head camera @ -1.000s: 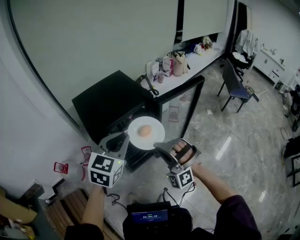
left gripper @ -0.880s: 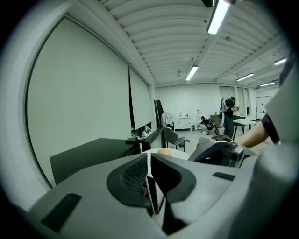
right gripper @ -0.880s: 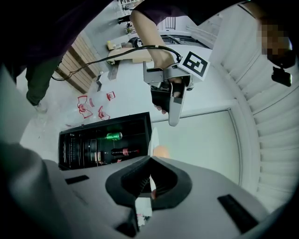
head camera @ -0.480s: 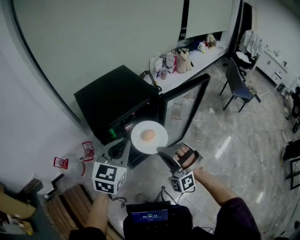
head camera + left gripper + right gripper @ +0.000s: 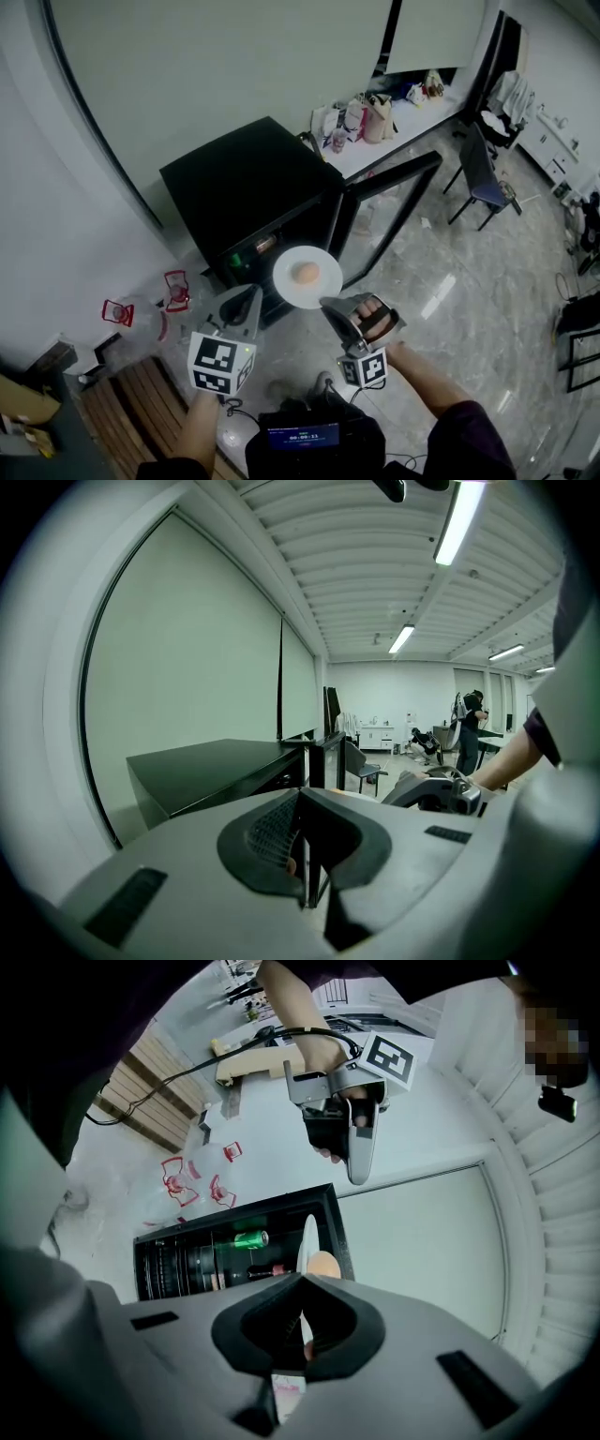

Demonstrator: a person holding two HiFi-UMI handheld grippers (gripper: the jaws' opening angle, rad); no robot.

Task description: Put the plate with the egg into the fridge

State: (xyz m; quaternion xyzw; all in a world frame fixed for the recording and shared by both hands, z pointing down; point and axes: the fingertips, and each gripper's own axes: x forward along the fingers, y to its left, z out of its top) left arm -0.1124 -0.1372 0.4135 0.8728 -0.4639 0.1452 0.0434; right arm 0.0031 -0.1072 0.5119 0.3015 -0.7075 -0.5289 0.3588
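A white plate (image 5: pixel 292 289) with a brown egg (image 5: pixel 306 273) on it hangs level in front of the open black fridge (image 5: pixel 244 178). My right gripper (image 5: pixel 324 303) is shut on the plate's near rim. In the right gripper view the plate (image 5: pixel 307 1232) shows edge-on with the egg (image 5: pixel 323 1265) beside it, before the fridge's lit shelves (image 5: pixel 187 1260). My left gripper (image 5: pixel 251 298) is just left of the plate, its jaws together with nothing in them. In the left gripper view the left gripper (image 5: pixel 305 855) points past the fridge (image 5: pixel 206 771).
The fridge door (image 5: pixel 394 187) stands open to the right. A green can (image 5: pixel 249 1238) lies on an upper shelf. Red-and-clear items (image 5: pixel 141 314) sit on the floor at left, beside wooden slats (image 5: pixel 141 403). A counter with bags (image 5: pixel 375 117) and a chair (image 5: pixel 487 169) stand behind.
Both grippers and the plate with the egg have sunk and drifted nearer the fridge's open front. The right gripper's hold on the rim is the same.
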